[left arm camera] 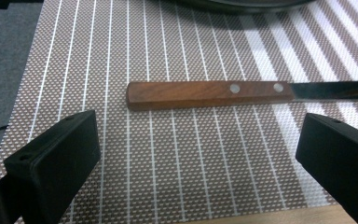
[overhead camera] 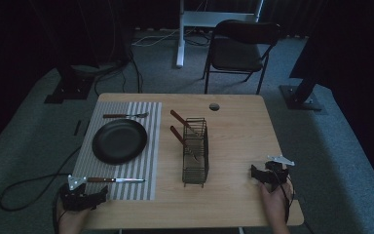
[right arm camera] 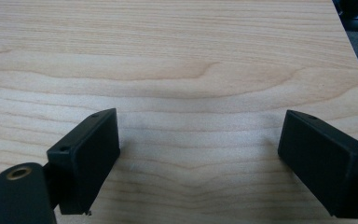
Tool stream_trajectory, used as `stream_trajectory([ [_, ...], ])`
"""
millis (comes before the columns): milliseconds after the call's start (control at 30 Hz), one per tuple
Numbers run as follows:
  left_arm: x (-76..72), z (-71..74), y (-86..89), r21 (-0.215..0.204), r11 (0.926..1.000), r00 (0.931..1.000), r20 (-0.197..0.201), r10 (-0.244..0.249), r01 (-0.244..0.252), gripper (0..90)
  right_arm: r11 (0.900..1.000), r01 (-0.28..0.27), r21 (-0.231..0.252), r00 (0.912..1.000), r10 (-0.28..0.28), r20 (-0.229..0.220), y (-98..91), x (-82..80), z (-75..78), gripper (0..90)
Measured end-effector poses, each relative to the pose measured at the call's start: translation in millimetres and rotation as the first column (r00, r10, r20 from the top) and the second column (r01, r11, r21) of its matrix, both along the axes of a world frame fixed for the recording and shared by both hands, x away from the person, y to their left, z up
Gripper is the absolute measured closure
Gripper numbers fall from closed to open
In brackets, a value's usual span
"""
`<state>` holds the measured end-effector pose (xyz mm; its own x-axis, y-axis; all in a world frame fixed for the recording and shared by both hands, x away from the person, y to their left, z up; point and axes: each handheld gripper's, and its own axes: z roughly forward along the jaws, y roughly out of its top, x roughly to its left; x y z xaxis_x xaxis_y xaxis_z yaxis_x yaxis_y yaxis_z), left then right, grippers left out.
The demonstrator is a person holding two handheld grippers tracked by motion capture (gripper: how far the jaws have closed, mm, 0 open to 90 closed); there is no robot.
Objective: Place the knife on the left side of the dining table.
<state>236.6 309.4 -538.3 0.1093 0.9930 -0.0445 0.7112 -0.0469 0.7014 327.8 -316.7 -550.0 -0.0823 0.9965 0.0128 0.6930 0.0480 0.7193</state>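
Note:
A knife with a wooden handle (left arm camera: pixel 209 93) (overhead camera: pixel 114 180) lies flat on the striped placemat (overhead camera: pixel 136 165), blade pointing right. My left gripper (left arm camera: pixel 200 154) (overhead camera: pixel 84 197) is open just short of the handle, with nothing between its jaws, at the table's front left corner. My right gripper (right arm camera: pixel 200 158) (overhead camera: pixel 268 174) is open over bare wood near the front right edge. A black plate (overhead camera: pixel 120 141) sits on the placemat's middle, and a fork (overhead camera: pixel 125 115) lies beyond it.
A black wire rack (overhead camera: pixel 195 152) stands mid-table with two wooden-handled utensils (overhead camera: pixel 179 119) sticking out of it. A round hole (overhead camera: pixel 214 107) marks the far tabletop. A folding chair (overhead camera: pixel 241 48) stands behind the table.

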Motion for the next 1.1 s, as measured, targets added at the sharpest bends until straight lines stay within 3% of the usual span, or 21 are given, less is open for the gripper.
stream_trajectory([
  [267,-0.9,-6.0,1.3,0.001,1.0,0.9999,-0.015,0.005,-0.005,0.5,1.0,0.0,0.0,1.0,0.0,0.0,0.0,0.0,0.0,11.6],
  [700,-1.9,-9.5,-2.1,0.053,0.9986,1.0,0.002,-0.006,0.006,0.5,1.0,0.0,0.0,1.0,0.0,0.0,0.0,0.0,0.0,11.6],
  [1100,-1.8,-9.0,-0.1,0.034,0.9994,1.0,0.004,-0.005,0.005,0.5,1.0,0.0,0.0,1.0,0.0,0.0,0.0,0.0,0.0,11.6],
])
